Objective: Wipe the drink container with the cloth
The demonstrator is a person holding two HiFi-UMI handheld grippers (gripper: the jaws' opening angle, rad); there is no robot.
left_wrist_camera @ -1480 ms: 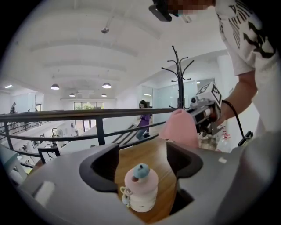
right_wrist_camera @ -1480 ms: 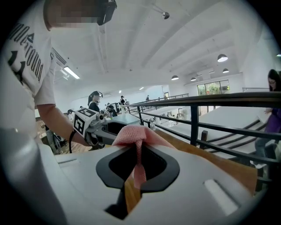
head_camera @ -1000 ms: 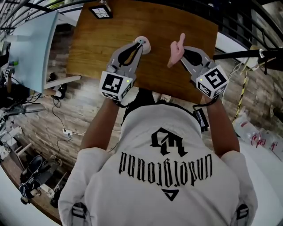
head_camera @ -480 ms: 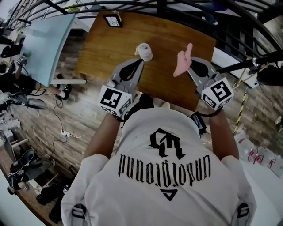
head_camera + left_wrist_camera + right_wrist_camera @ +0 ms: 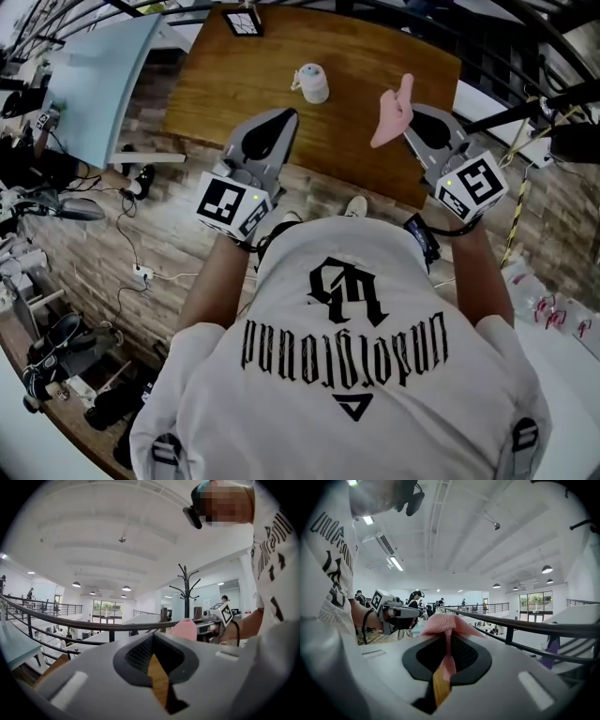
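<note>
- Tabletop (image 5: 234, 89): the container (image 5: 312, 82) stands upright toward its far middle, with neither gripper touching it.
- Left gripper (image 5: 284, 117): jaws pressed together and empty, just near-left of the container. It should probably open wide to steady the container.
- Right gripper (image 5: 414, 112): jaws pinching the cloth (image 5: 394, 105), to the right of the container and apart from it. Bring the loose fold across onto its side.

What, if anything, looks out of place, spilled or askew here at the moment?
Nothing stands out. The drink container appears upright on the wooden table with no spill visible around it. The pink cloth is clamped in the right gripper, and the left gripper is shut with nothing in it.
</note>
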